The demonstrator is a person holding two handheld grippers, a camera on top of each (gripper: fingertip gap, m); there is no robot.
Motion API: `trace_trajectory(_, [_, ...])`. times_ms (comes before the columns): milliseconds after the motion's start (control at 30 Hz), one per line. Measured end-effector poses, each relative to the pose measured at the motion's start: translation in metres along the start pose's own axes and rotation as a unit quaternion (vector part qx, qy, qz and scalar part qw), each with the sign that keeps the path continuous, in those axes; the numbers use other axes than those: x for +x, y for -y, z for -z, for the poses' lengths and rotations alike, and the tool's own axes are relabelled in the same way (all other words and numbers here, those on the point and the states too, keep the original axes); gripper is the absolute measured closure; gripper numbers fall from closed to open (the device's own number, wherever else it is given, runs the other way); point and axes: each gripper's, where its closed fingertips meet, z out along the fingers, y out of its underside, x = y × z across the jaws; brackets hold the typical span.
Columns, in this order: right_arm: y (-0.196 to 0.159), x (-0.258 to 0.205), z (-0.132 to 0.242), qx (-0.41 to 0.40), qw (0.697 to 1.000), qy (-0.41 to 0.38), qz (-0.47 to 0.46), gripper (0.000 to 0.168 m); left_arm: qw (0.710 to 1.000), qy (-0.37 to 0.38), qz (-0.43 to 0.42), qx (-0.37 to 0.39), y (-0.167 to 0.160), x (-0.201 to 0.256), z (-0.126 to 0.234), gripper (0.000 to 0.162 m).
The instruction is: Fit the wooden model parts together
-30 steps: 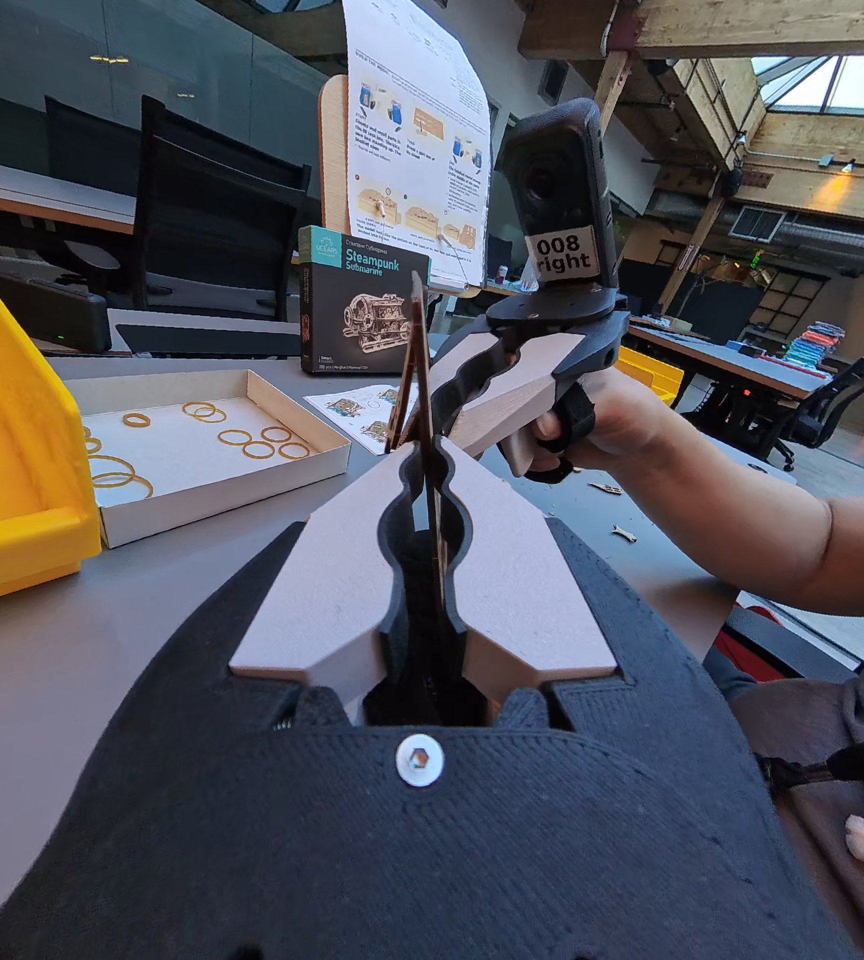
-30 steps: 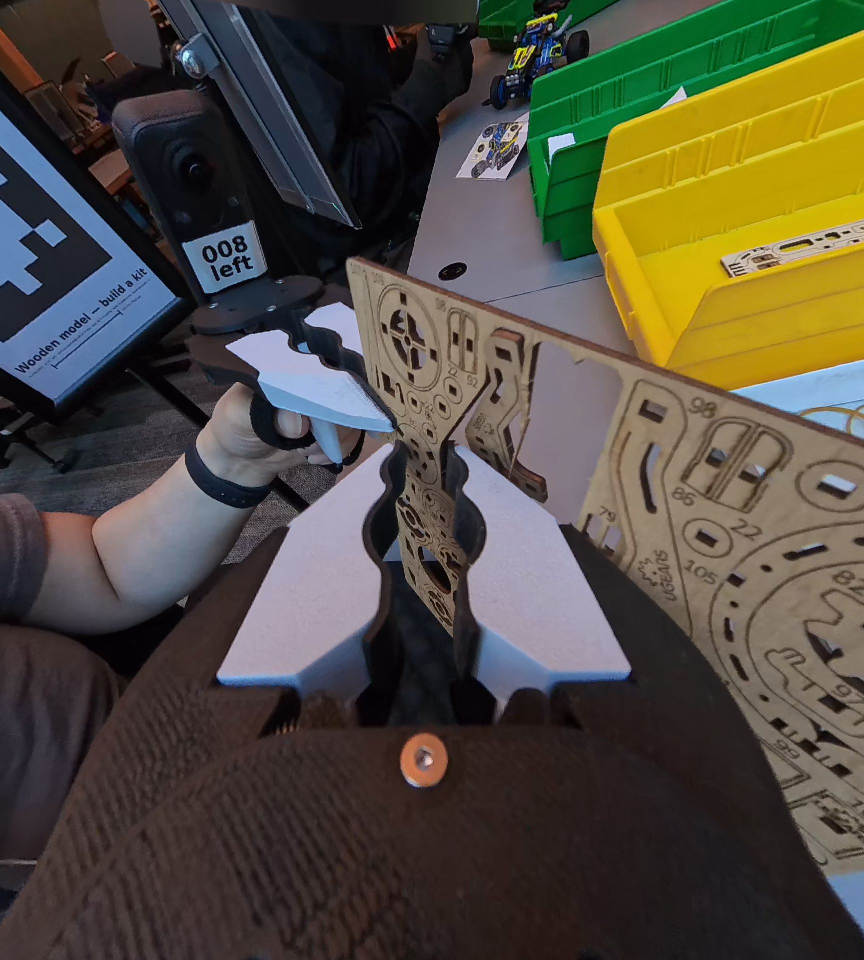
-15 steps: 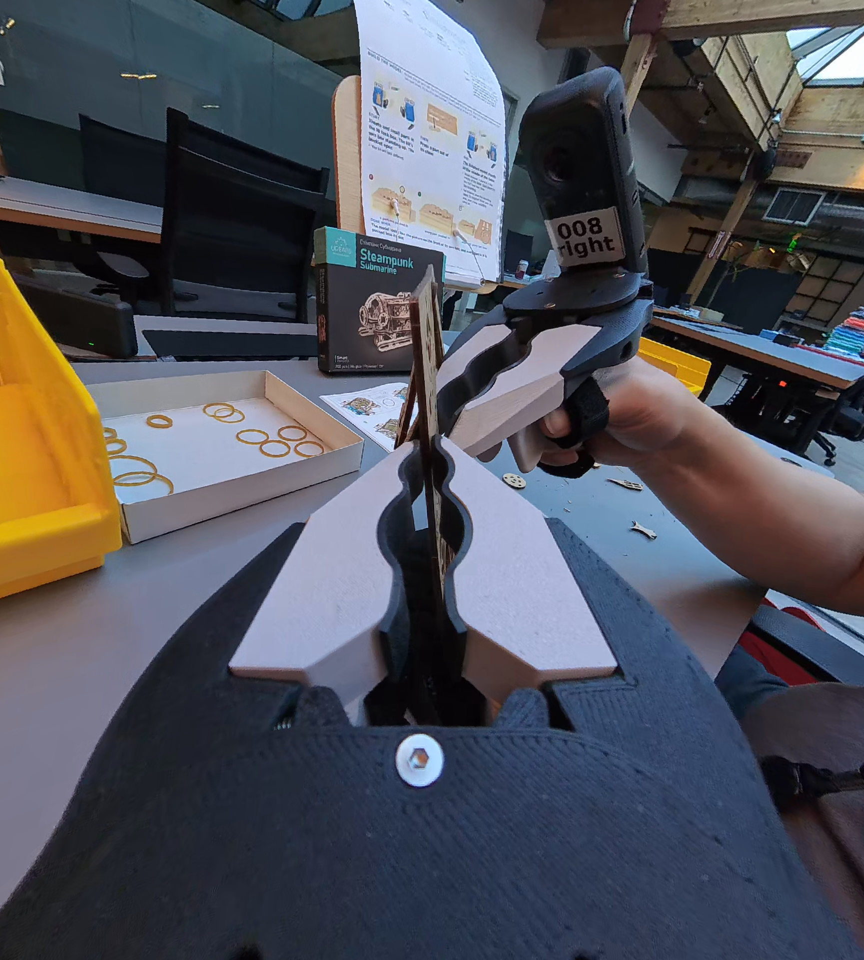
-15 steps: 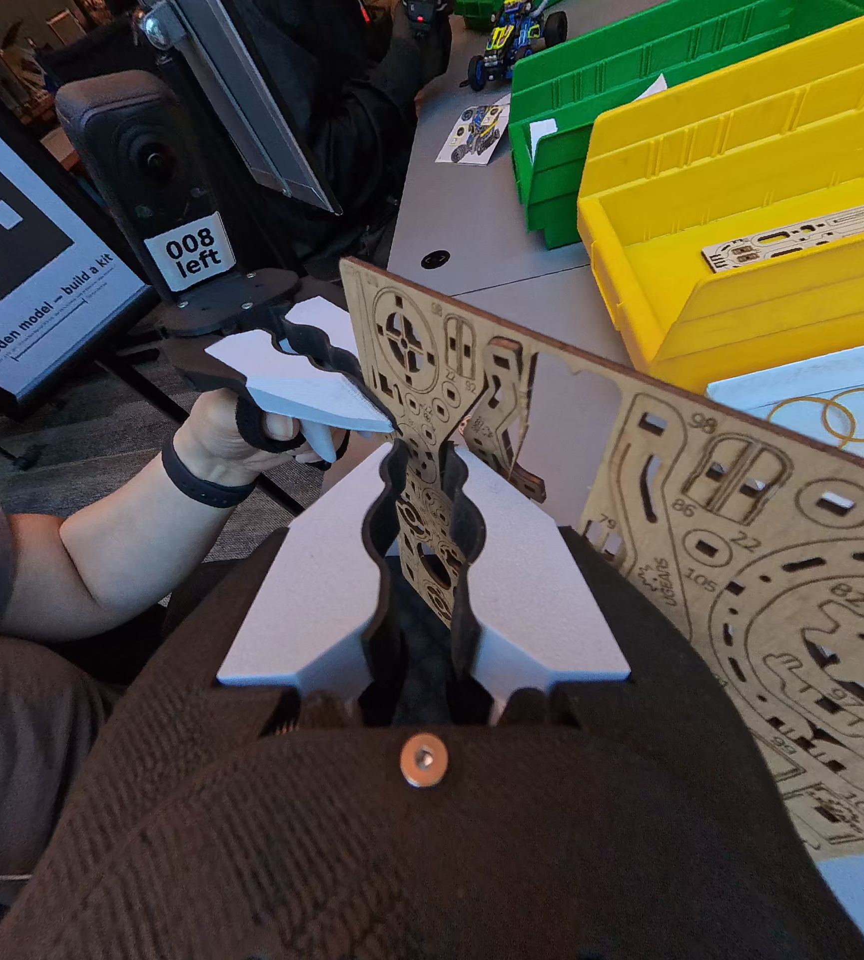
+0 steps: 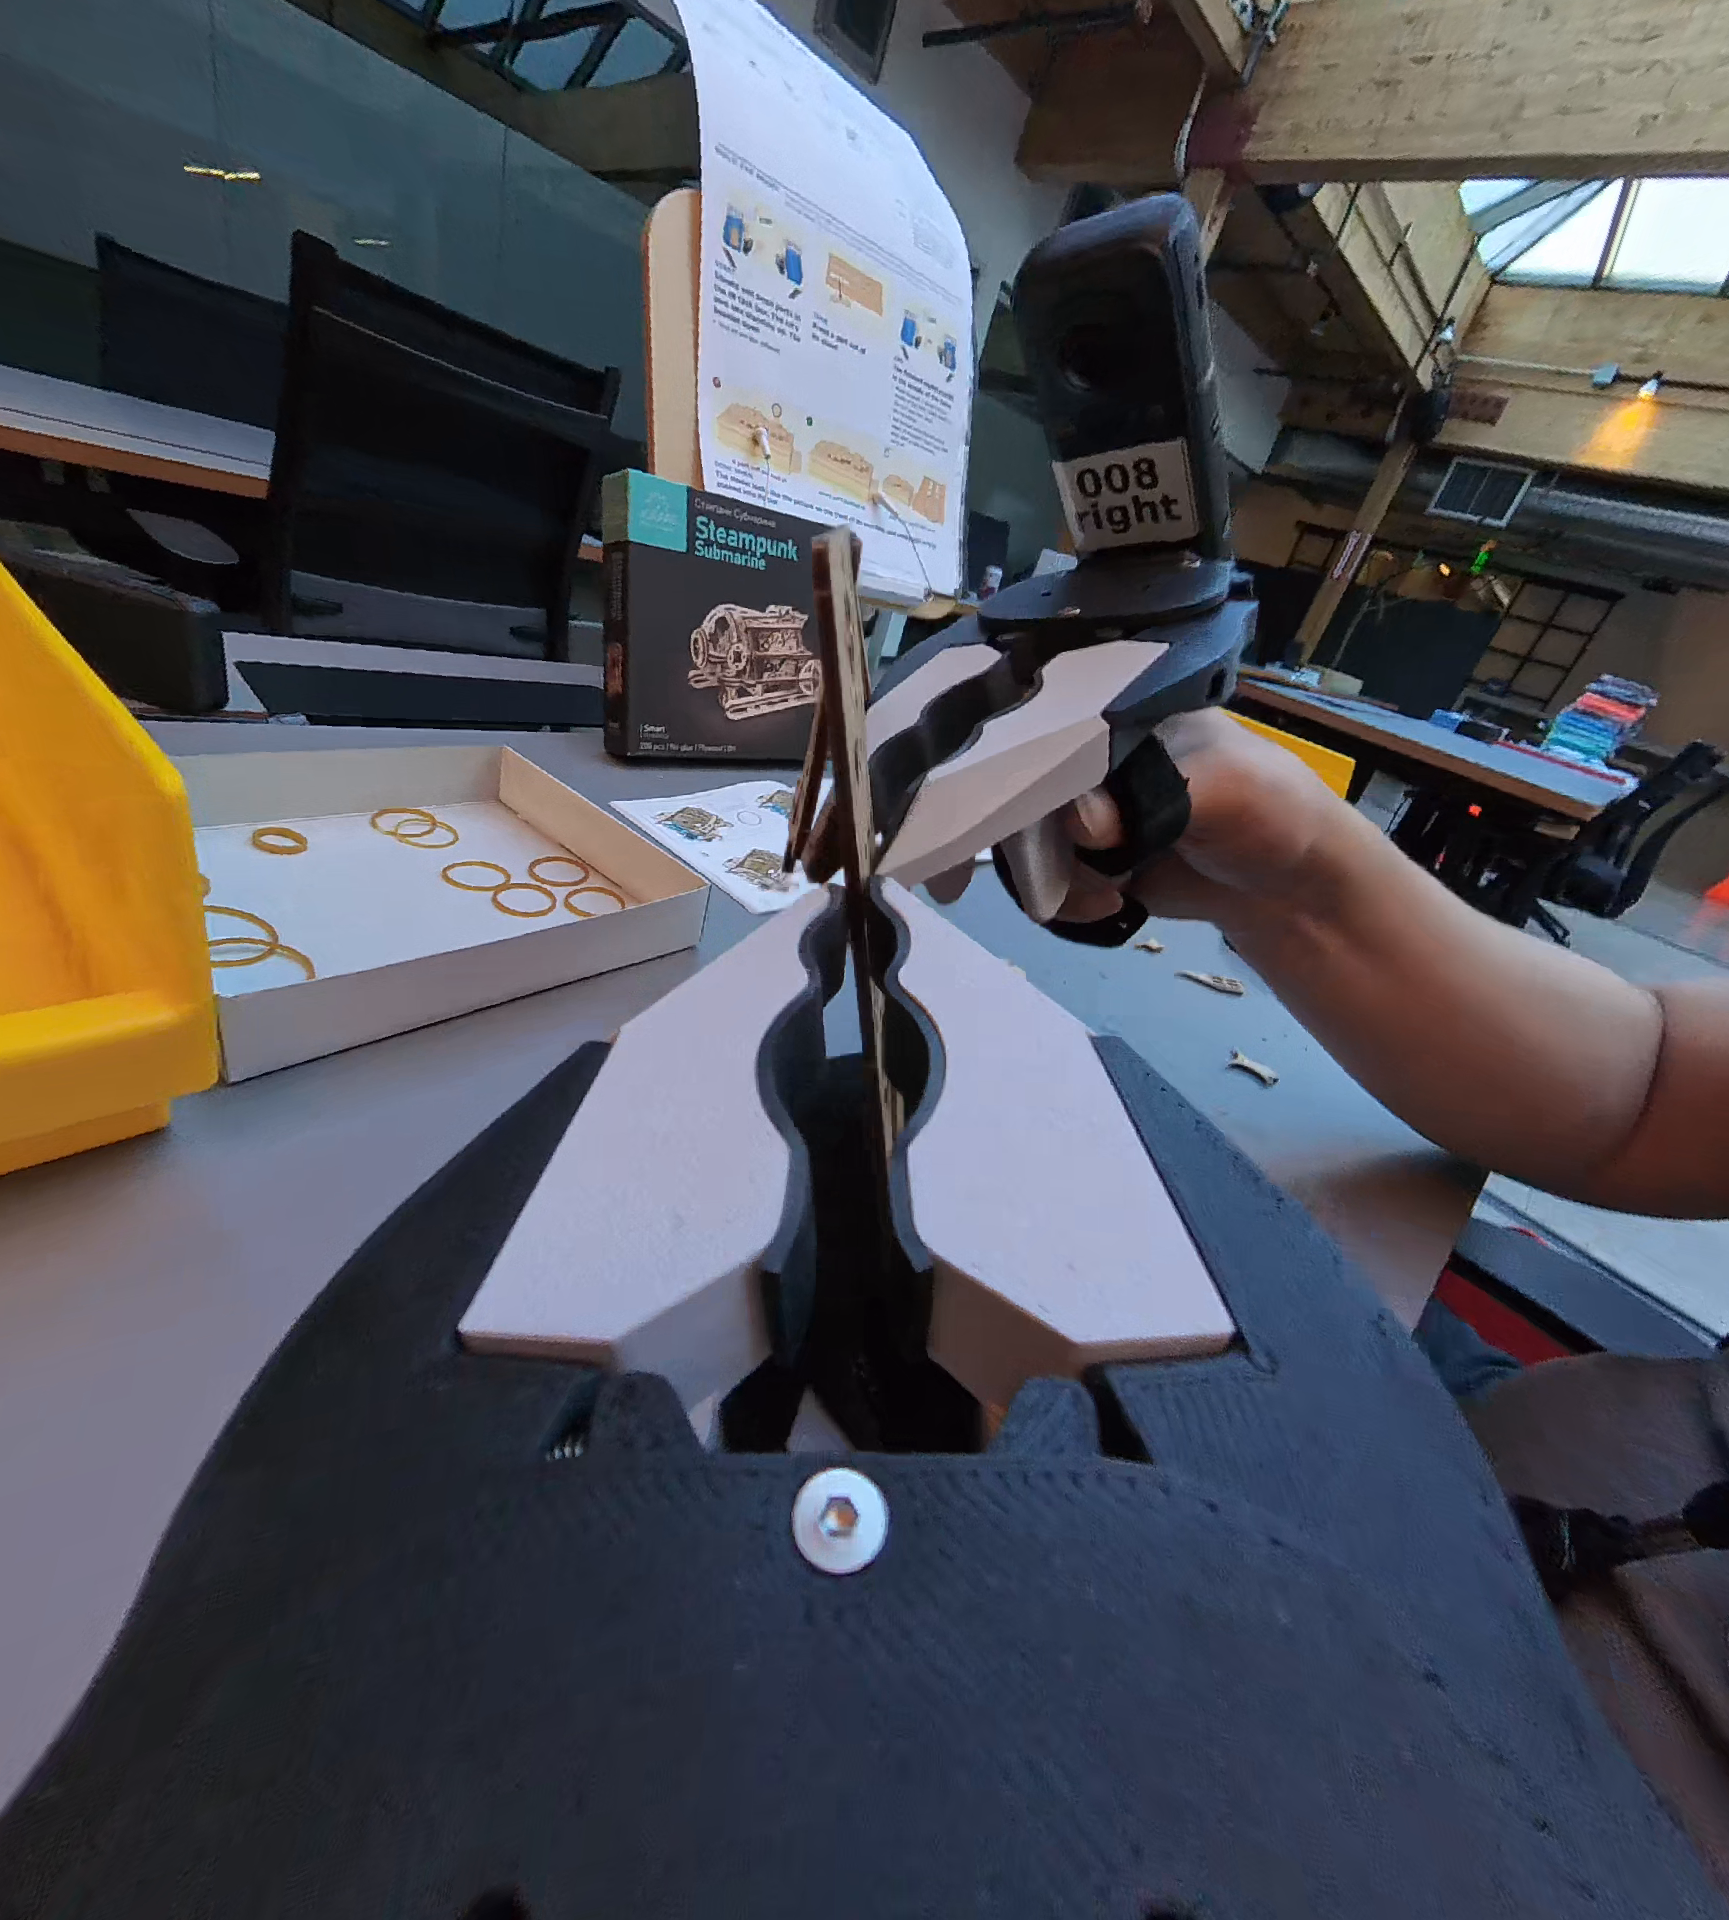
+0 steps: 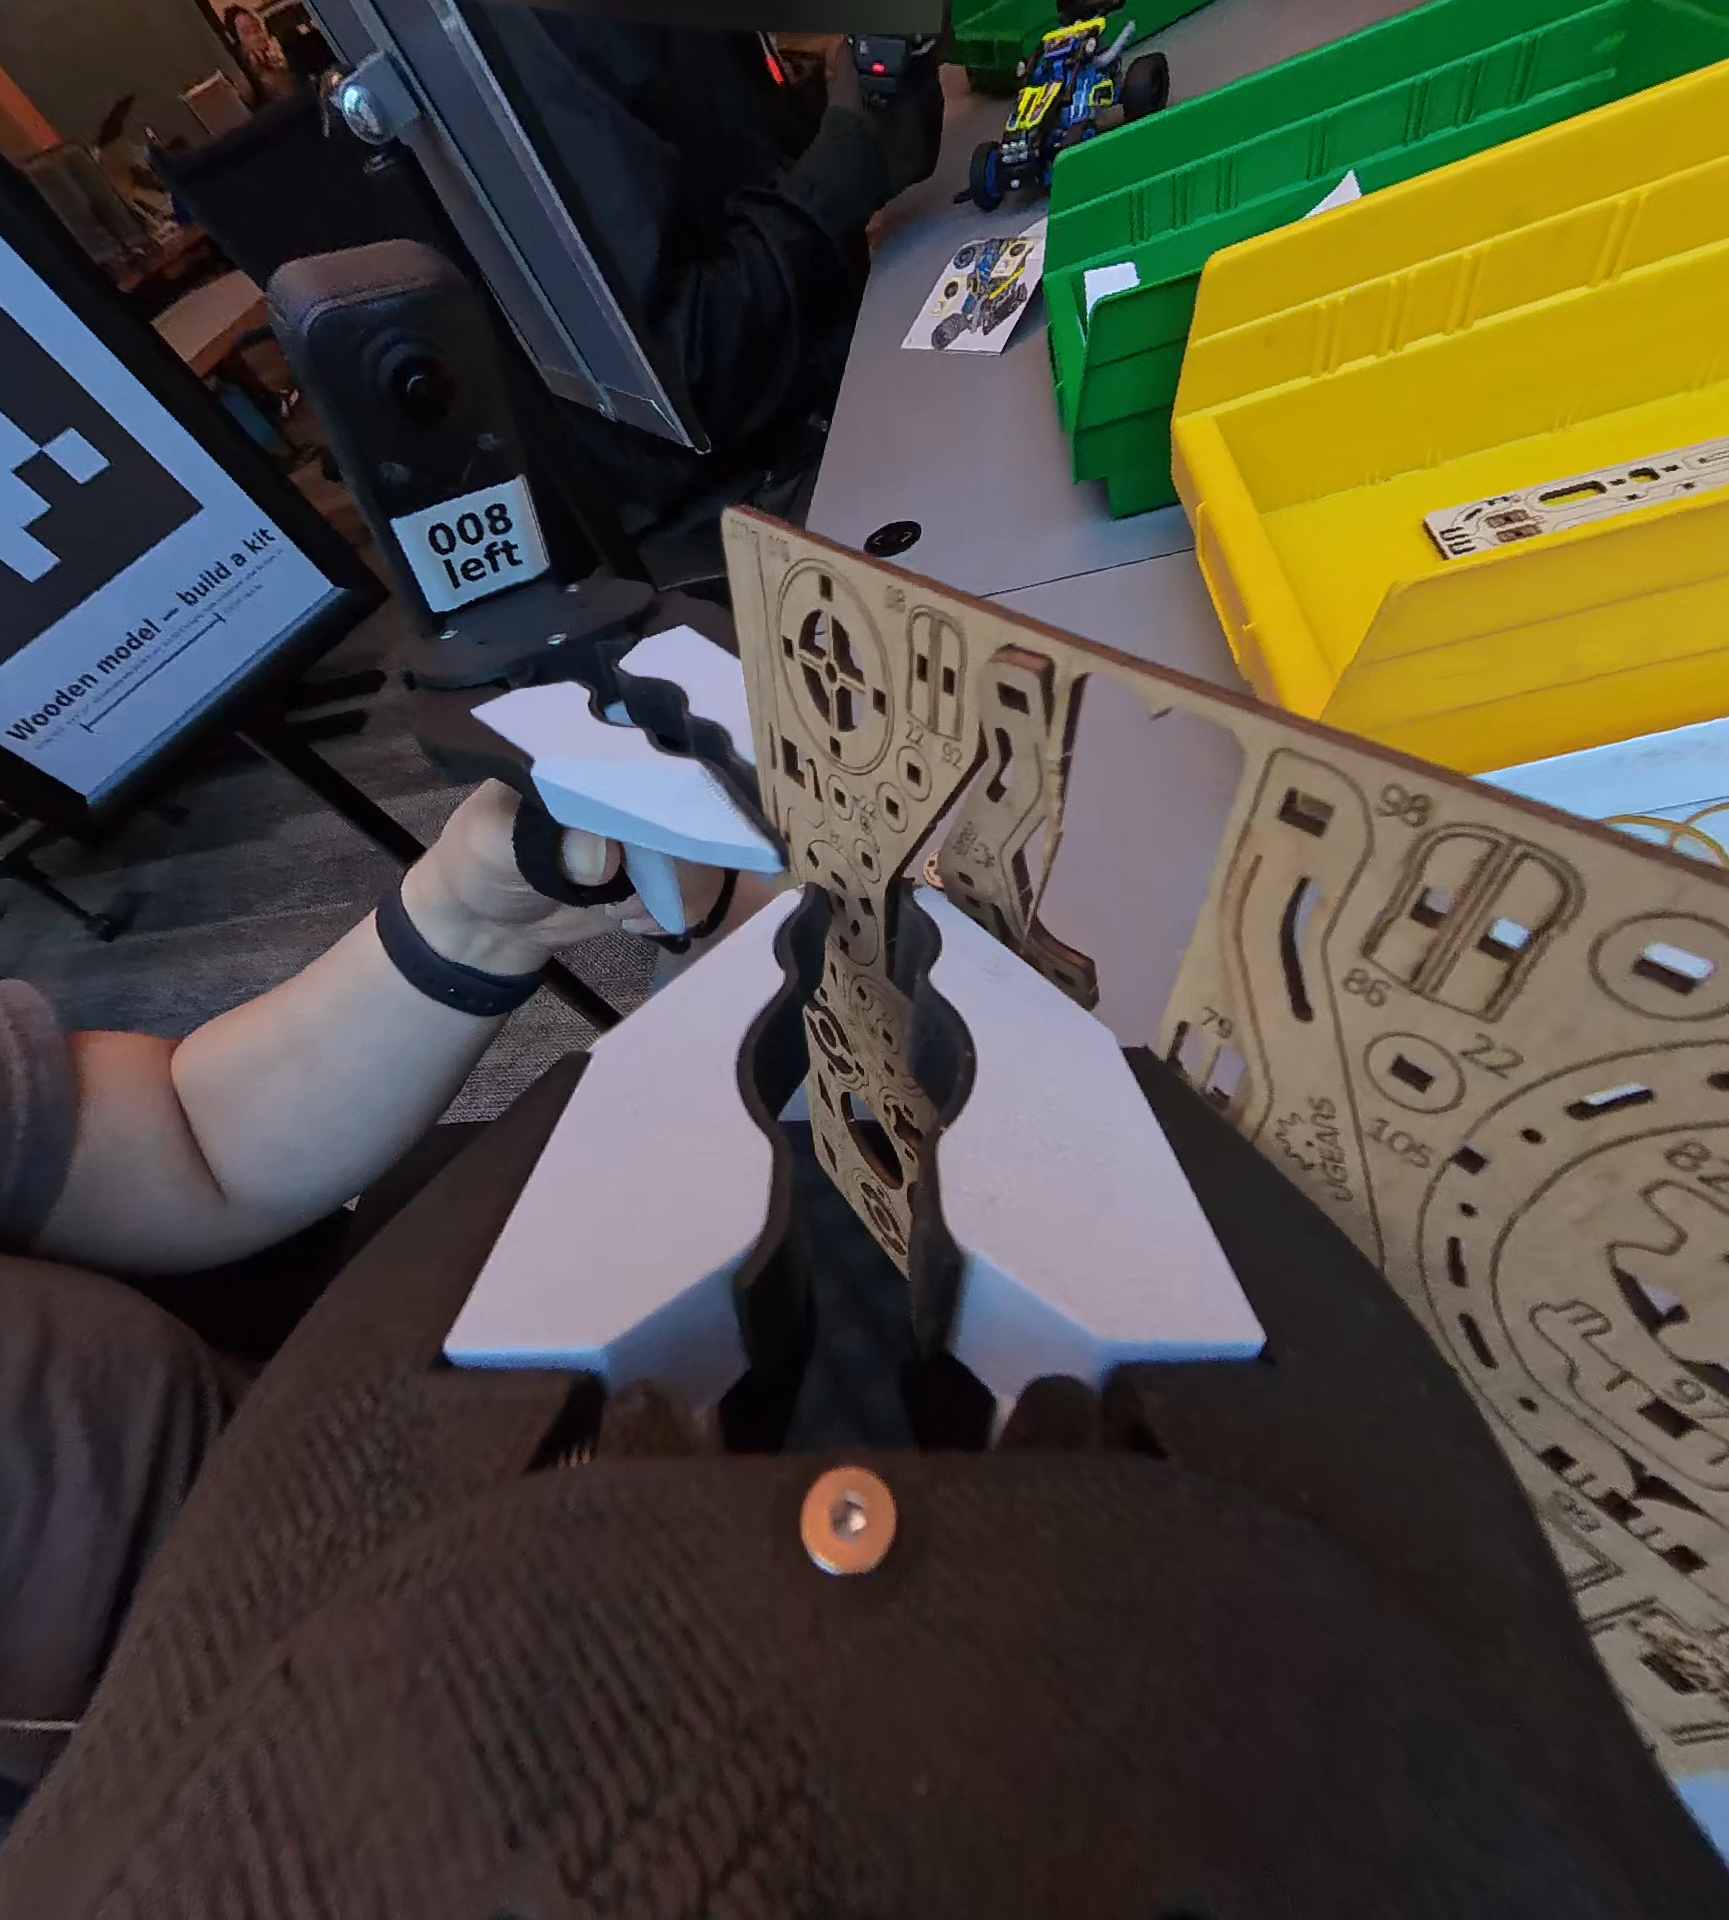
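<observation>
A thin laser-cut wooden parts sheet (image 6: 1462,1039) is held upright above the grey table. My right gripper (image 6: 855,899) is shut on its left part, with the sheet running between the fingers. My left gripper (image 5: 855,904) is shut on the same sheet, seen edge-on (image 5: 844,665). The two grippers meet tip to tip. The left one shows in the right wrist view (image 6: 772,857) and the right one in the left wrist view (image 5: 844,862). A partly freed piece (image 6: 1016,831) hangs in a cut-out gap of the sheet.
A yellow bin (image 5: 8,883), a white tray of rubber bands (image 5: 403,914), the kit box (image 5: 704,623) and an instruction sheet on a stand (image 5: 829,343) sit to the left. Wood scraps (image 5: 1213,982) lie on the table. Yellow (image 6: 1462,416) and green (image 6: 1255,208) bins stand beyond the sheet. My left and right fingertips are right by each other.
Both grippers keep their hold on the sheet. The pair has swayed slightly together, with no change in grip.
</observation>
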Motion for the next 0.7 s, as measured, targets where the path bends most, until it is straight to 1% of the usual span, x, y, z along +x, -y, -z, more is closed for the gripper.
trace_trajectory(33, [-0.001, 0.0, 0.0, -0.001, 1.0, 0.001, 0.001, 0.156, 1.0, 0.001, -0.011, -0.01, -0.004, 0.0, 0.001, 0.161])
trace_trajectory(133, [0.001, 0.0, 0.001, -0.001, 1.0, 0.006, -0.002, 0.156, 1.0, -0.002, -0.027, -0.011, -0.005, 0.004, -0.001, 0.155])
trace_trajectory(233, [0.001, -0.003, -0.002, -0.007, 1.0, 0.022, -0.013, 0.155, 0.999, -0.002, -0.026, -0.025, -0.011, 0.004, -0.007, 0.16])
trace_trajectory(300, [0.0, 0.001, -0.002, -0.009, 1.0, 0.008, -0.005, 0.155, 0.999, 0.008, -0.031, -0.028, -0.013, 0.001, -0.01, 0.161])
trace_trajectory(433, [0.0, 0.0, -0.002, -0.012, 1.0, 0.015, -0.011, 0.155, 0.999, 0.0, -0.025, -0.028, -0.013, 0.002, -0.011, 0.161])
trace_trajectory(600, [-0.001, 0.001, -0.004, -0.018, 1.0, 0.009, -0.009, 0.154, 0.999, 0.006, -0.025, -0.04, -0.015, 0.001, -0.009, 0.161])
trace_trajectory(700, [-0.001, 0.001, -0.004, -0.023, 1.0, 0.003, 0.012, 0.155, 0.999, 0.016, -0.024, -0.045, -0.016, 0.002, -0.009, 0.161])
